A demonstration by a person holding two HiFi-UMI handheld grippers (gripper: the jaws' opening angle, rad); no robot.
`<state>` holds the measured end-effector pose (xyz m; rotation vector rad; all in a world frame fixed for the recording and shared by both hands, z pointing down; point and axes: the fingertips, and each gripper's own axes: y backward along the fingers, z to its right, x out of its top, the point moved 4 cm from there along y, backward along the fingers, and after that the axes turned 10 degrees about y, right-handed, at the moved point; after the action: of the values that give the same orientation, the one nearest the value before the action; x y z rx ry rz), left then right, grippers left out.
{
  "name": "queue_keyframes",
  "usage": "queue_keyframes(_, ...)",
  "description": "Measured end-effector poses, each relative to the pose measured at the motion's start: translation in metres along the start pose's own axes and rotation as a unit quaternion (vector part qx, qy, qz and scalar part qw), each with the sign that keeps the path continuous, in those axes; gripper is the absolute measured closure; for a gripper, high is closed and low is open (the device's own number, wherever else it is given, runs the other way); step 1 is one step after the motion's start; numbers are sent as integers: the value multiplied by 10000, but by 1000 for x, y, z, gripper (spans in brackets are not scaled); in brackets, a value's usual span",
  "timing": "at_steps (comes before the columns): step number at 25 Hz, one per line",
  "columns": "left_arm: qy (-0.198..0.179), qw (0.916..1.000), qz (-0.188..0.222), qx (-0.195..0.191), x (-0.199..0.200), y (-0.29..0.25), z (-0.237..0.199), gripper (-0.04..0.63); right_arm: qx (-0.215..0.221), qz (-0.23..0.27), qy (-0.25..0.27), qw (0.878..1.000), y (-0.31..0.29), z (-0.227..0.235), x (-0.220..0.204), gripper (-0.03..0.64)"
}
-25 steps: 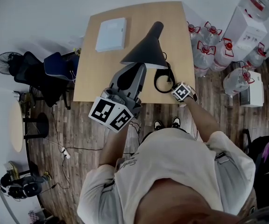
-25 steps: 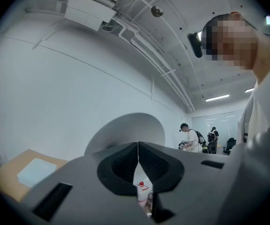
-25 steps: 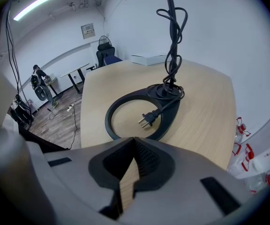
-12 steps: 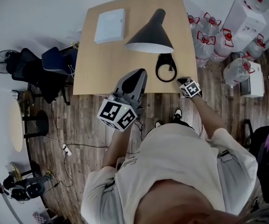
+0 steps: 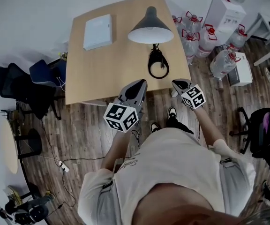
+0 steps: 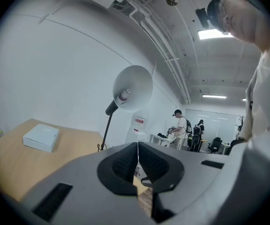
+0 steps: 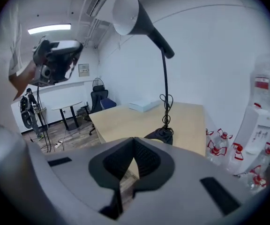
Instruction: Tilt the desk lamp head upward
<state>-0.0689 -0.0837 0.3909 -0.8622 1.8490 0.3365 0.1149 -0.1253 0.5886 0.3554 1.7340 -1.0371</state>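
Observation:
The black desk lamp stands at the table's far right; its cone head (image 5: 150, 27) shows a pale open face, and its round base (image 5: 157, 64) with coiled cord sits nearer me. In the left gripper view the lamp head (image 6: 132, 88) faces the camera, bulb showing. In the right gripper view the head (image 7: 125, 11) rises on a curved stem above the base (image 7: 161, 136). My left gripper (image 5: 136, 86) is shut and empty at the table's front edge, short of the lamp. My right gripper (image 5: 178, 83) is shut and empty just off the front right corner.
A white box (image 5: 97, 32) lies on the wooden table (image 5: 102, 74) at the back left. Several water bottles (image 5: 191, 36) and a dispenser (image 5: 224, 8) stand right of the table. Dark chairs (image 5: 27, 83) crowd its left side. People (image 6: 179, 128) stand far off.
Both grippers have drawn back from the lamp toward me, the left away from the head and the right away from the base. The lamp head now stands free.

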Motion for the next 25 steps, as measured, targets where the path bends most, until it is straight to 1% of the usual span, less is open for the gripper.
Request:
queue_keyframes(4, 134, 9997, -98, -173, -17, 3, 3, 578, -209, 346, 18, 9992, 36, -21, 32, 621)
queue_keyframes(8, 100, 9997, -158, -178, -25, 3, 11, 578, -495, 811, 170, 9953, 69, -31, 64, 621)
queue_keyframes(10, 15, 9997, -156, -185, -25, 5, 19, 578, -626, 1008, 306, 9925, 84, -33, 78, 621)
queue_keyframes(12, -90, 9997, -134, -177, -21, 8, 27, 578, -700, 1213, 377, 9894, 98, -35, 91, 620)
queue_keyframes(15, -207, 9997, -44, -115, -11, 13, 37, 578, -721, 1537, 332, 9849, 116, -34, 112, 621)
queue_keyframes(20, -420, 9989, 189, -15, 6, 11, 51, 578, -789, 2118, 515, 9728, 146, -22, 151, 621)
queue_keyframes(25, -566, 9974, 431, 132, 23, 14, 54, 578, -797, 2416, 760, 9641, 159, -16, 180, 621)
